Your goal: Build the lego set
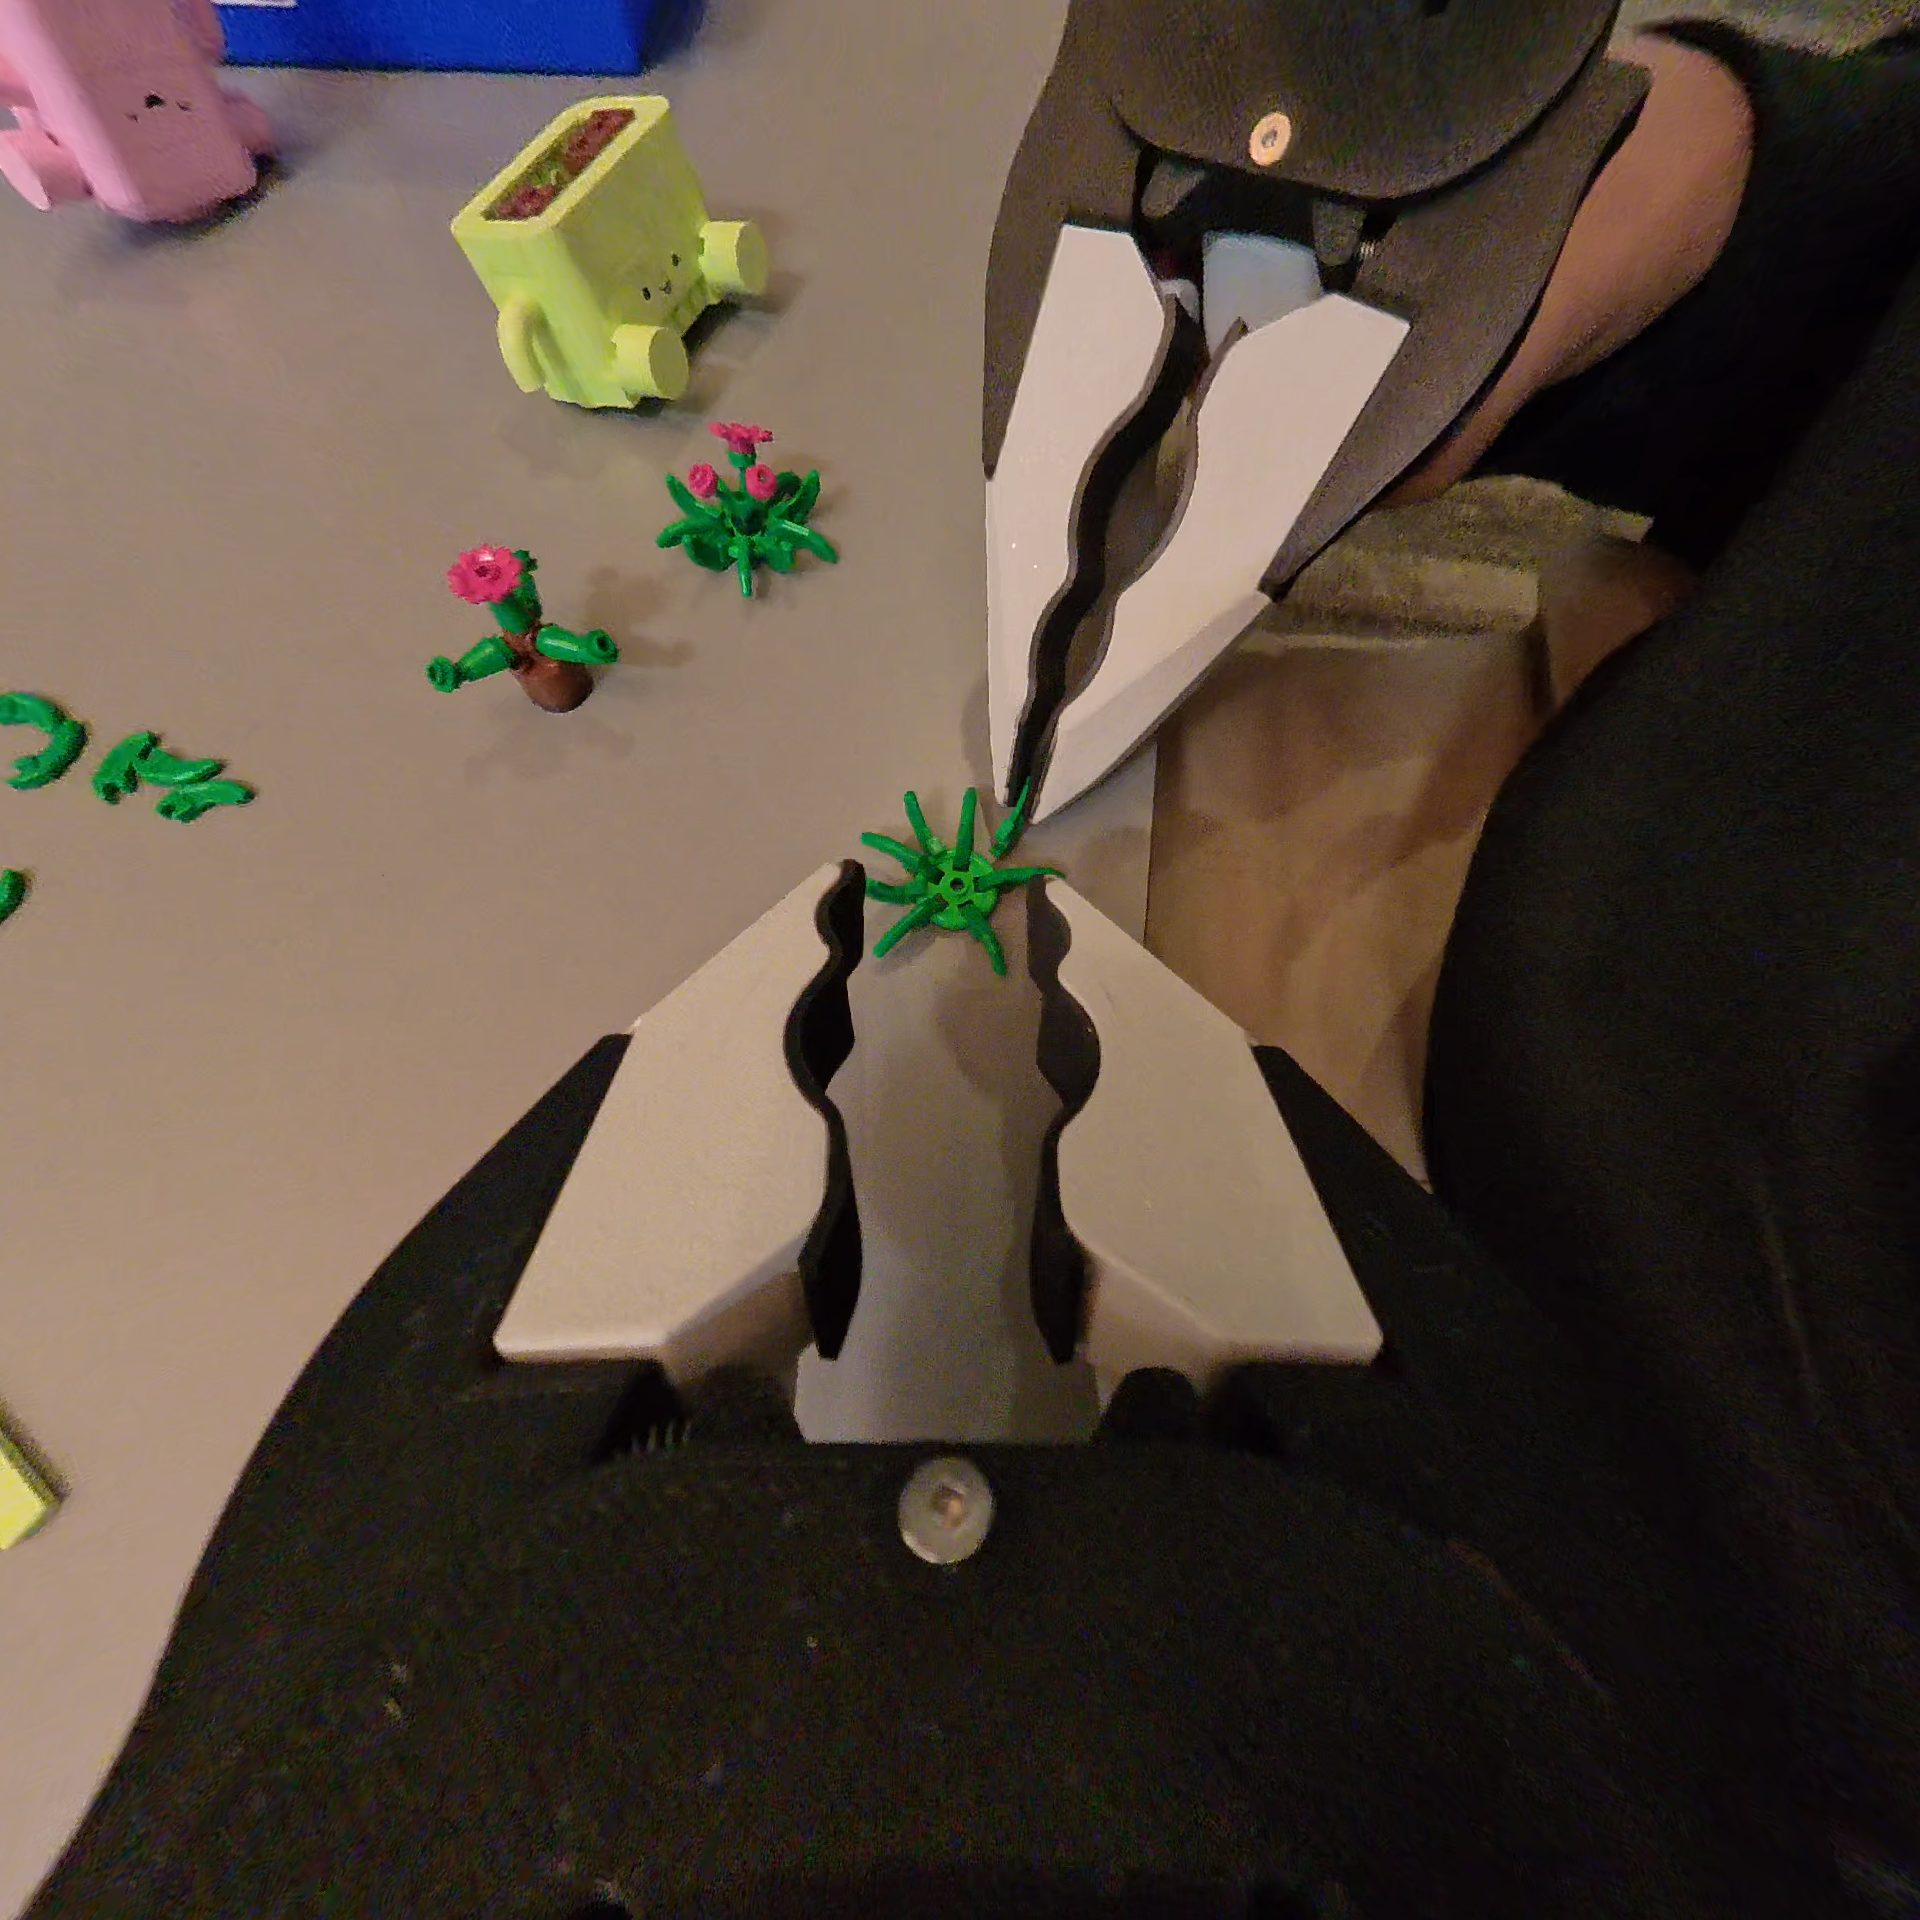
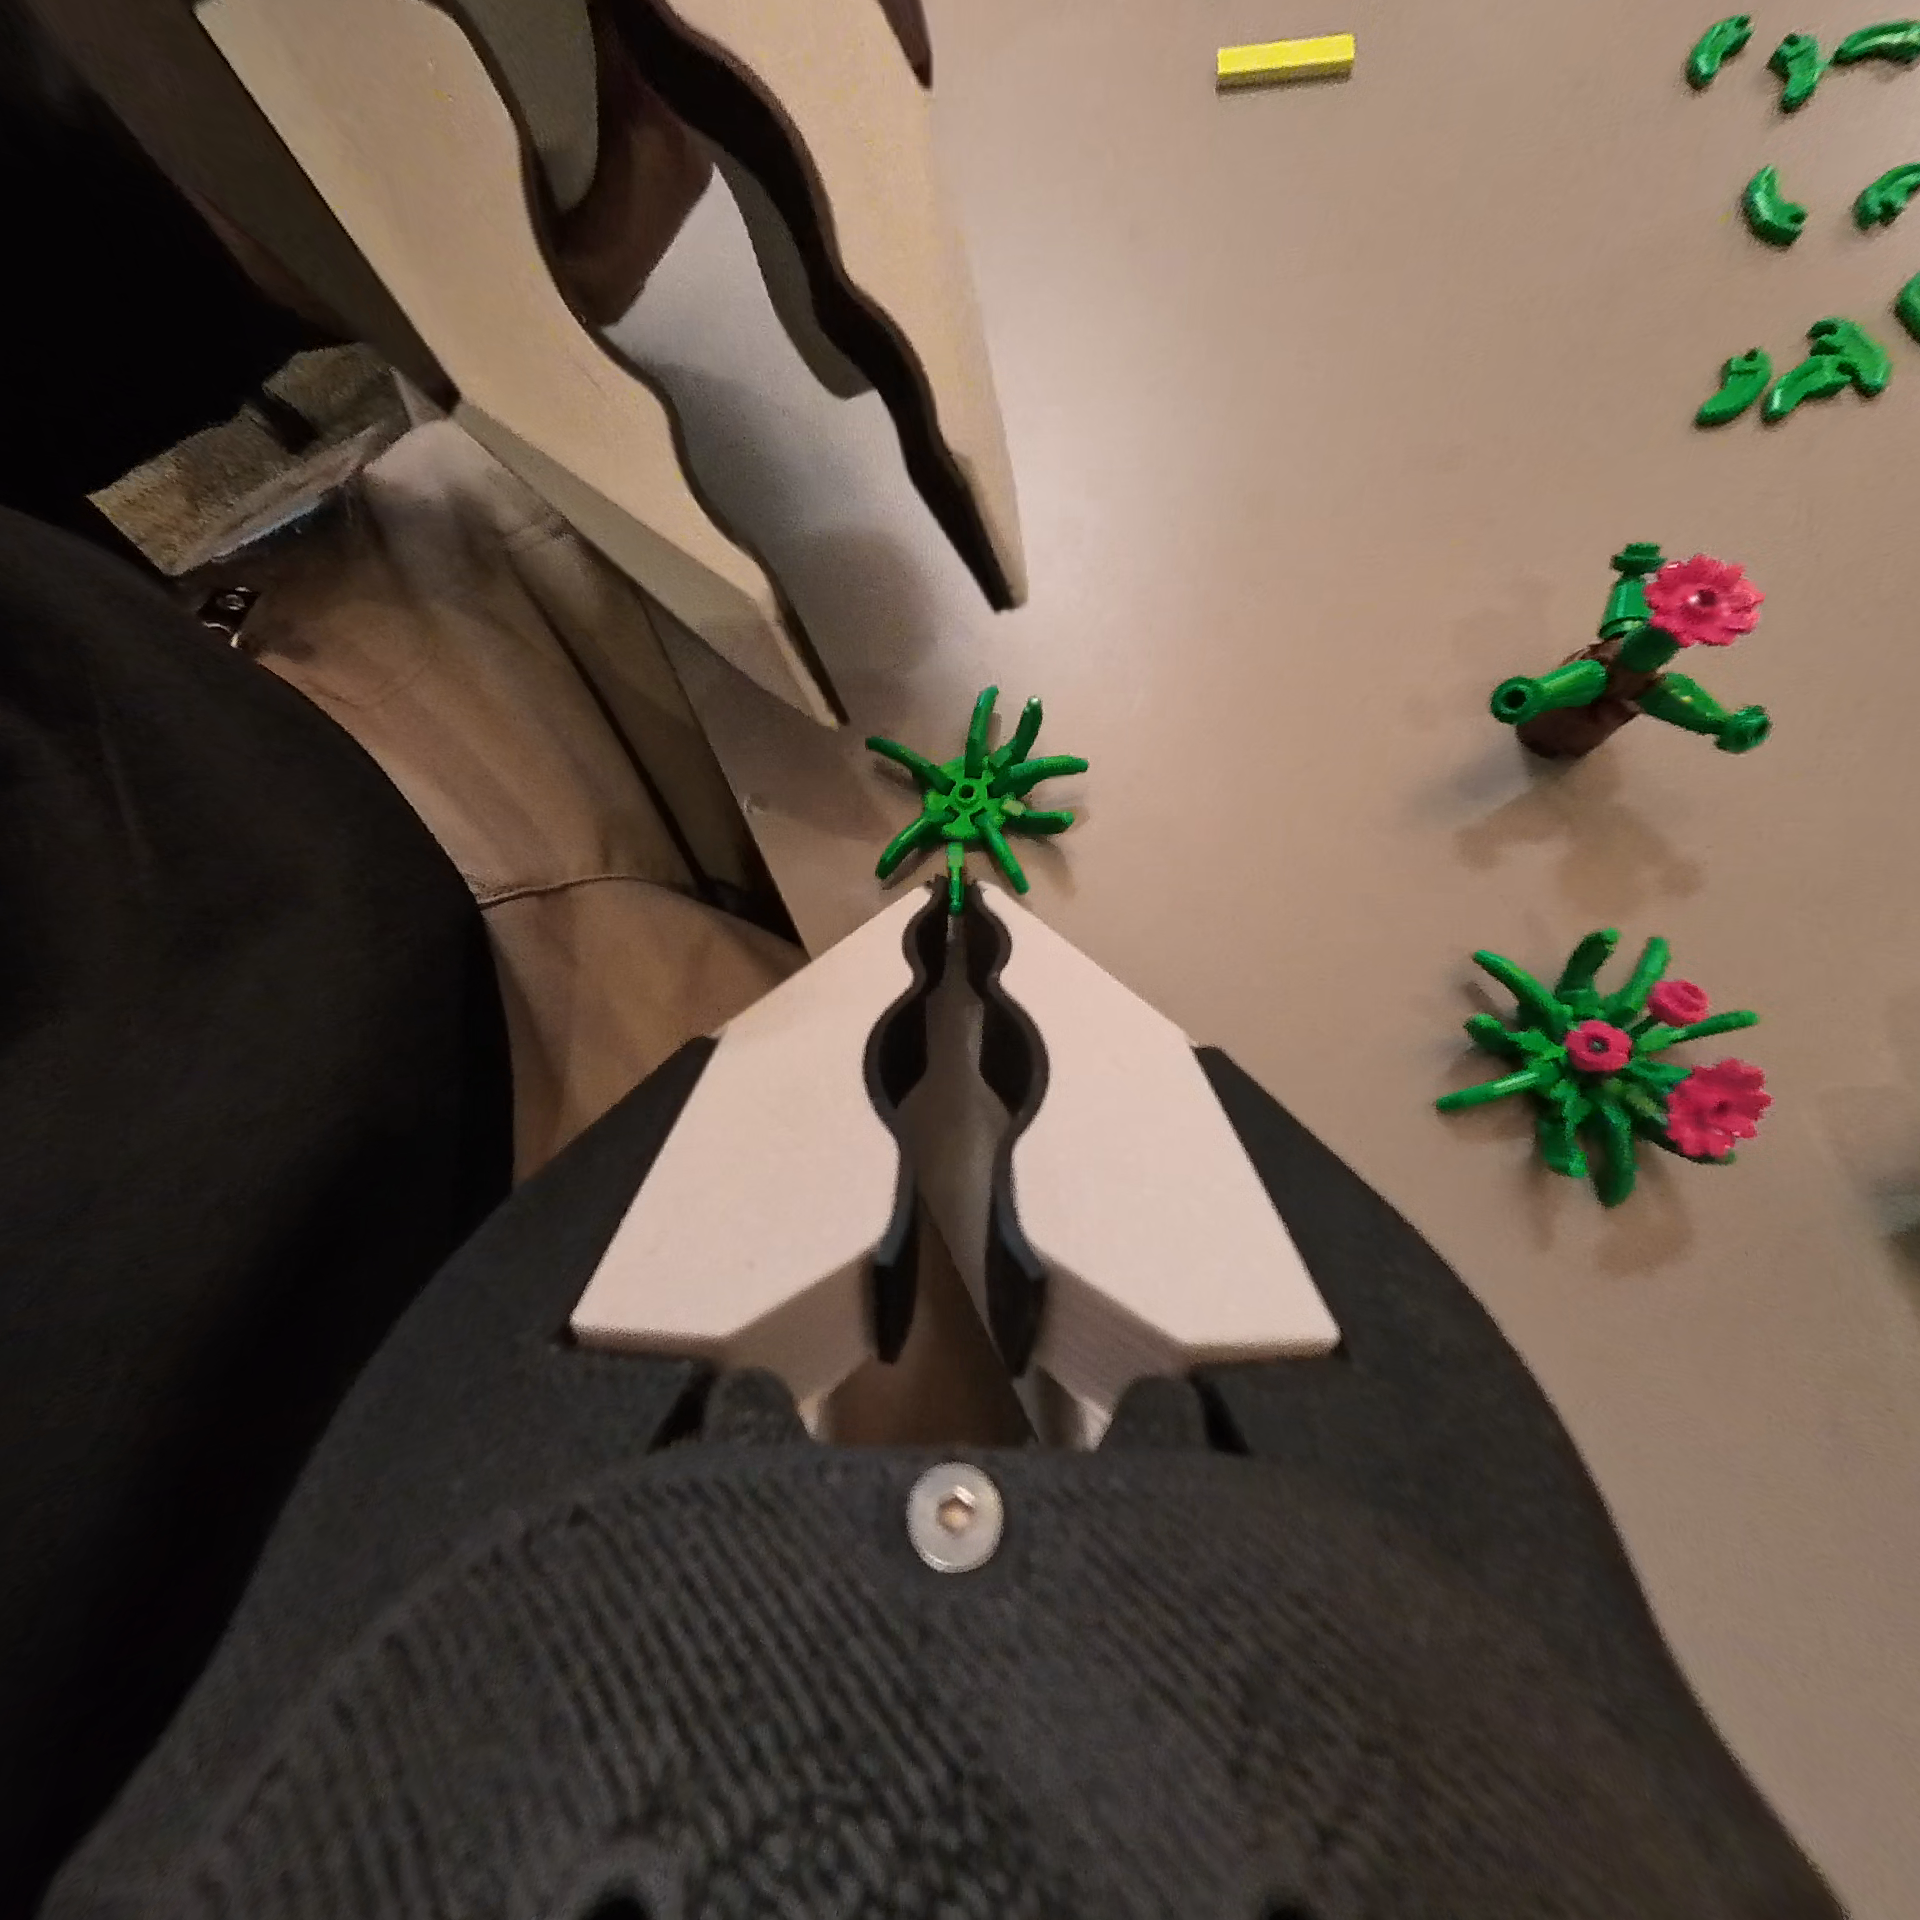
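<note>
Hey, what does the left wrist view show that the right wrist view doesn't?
Only the left wrist view: a lime toy block, a pink object and a blue box. Only the right wrist view: a yellow bar. Both: the spiky green piece pinched by the right gripper, the open left gripper, and two flowering plants.

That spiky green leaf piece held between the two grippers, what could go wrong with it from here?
The right gripper pinches the spiky green leaf piece by a single thin leaf tip, so it could twist or slip free. The left gripper is open around it; closing carelessly might bend the leaves. It also sits near the table edge and could fall off.
</note>
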{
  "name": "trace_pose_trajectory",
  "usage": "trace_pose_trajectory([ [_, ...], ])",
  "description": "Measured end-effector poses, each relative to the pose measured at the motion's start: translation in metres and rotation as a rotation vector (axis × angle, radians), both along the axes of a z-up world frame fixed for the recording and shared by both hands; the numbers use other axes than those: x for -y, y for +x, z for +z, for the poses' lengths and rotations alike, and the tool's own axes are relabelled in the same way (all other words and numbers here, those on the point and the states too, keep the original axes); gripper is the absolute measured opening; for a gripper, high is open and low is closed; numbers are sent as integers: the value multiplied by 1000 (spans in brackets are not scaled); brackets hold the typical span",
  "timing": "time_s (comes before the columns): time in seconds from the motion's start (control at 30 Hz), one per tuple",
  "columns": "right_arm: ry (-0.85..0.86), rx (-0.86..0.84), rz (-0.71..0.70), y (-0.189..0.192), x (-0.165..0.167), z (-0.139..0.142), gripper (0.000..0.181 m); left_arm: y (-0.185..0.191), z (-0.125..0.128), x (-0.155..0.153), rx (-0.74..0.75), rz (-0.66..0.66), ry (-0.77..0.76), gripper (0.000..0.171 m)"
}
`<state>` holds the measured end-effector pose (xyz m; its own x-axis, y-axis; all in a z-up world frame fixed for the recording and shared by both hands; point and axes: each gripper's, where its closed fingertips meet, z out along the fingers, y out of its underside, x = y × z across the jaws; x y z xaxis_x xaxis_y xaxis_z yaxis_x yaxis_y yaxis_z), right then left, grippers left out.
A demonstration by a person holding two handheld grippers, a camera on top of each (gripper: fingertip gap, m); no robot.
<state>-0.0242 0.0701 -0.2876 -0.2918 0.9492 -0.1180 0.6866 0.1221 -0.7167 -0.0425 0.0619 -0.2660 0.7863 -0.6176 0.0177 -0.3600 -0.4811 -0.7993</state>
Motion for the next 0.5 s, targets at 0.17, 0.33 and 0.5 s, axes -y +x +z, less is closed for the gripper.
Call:
trace_pose_trajectory([
  [0.17,47,16,-29,-1,-2,-2,0,15,-20,2,-140,-79,-15,18],
  [0.33,55,30,-56,-2,-4,-3,0,19,-27,3,-209,-103,-34,22],
  [0.5,67,39,-62,-4,-3,-3,0,17,-28,3,-211,-85,-62,25],
])
